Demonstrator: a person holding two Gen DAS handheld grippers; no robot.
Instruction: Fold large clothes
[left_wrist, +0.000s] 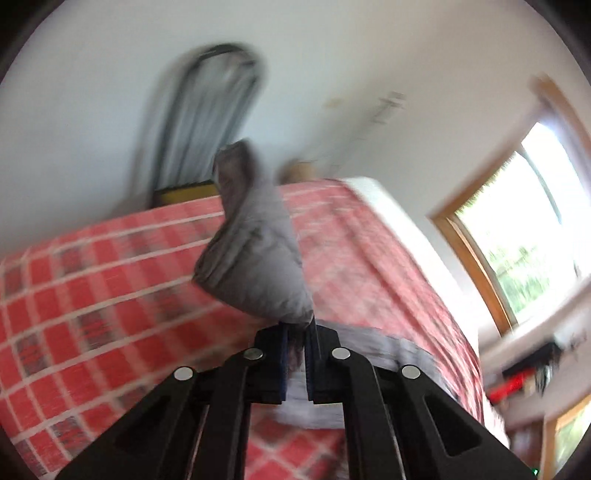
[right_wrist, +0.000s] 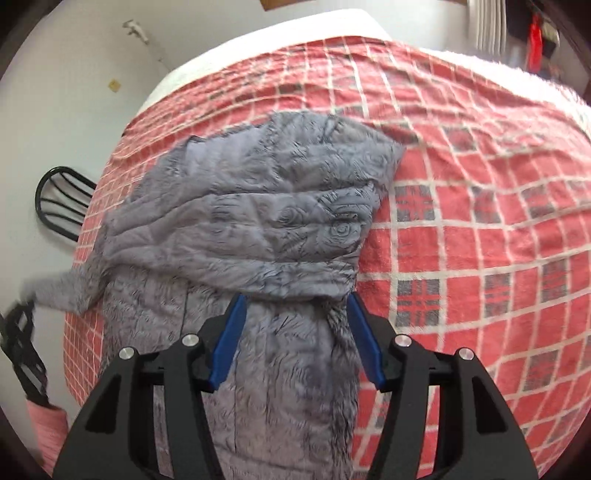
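Left claw (left_wrist: 295, 332) pinched nearly shut on a fold of grey fuzzy quilted garment (left_wrist: 255, 251), lifted clear above the bed. Right claw (right_wrist: 295, 310) about half open, blue pads (right_wrist: 229, 343) on either side of a bunched ridge of the same garment (right_wrist: 258, 206); hard to tell whether pressing. Beneath both, a bed with red, white and grey checked cover (right_wrist: 480, 221), white mattress edge showing. Beyond, a white wall (left_wrist: 110, 92), wood-framed window (left_wrist: 517, 221), black metal chair back (right_wrist: 61, 203). Garment spread across the bed's left part, reaching back between the right claw's fingers.
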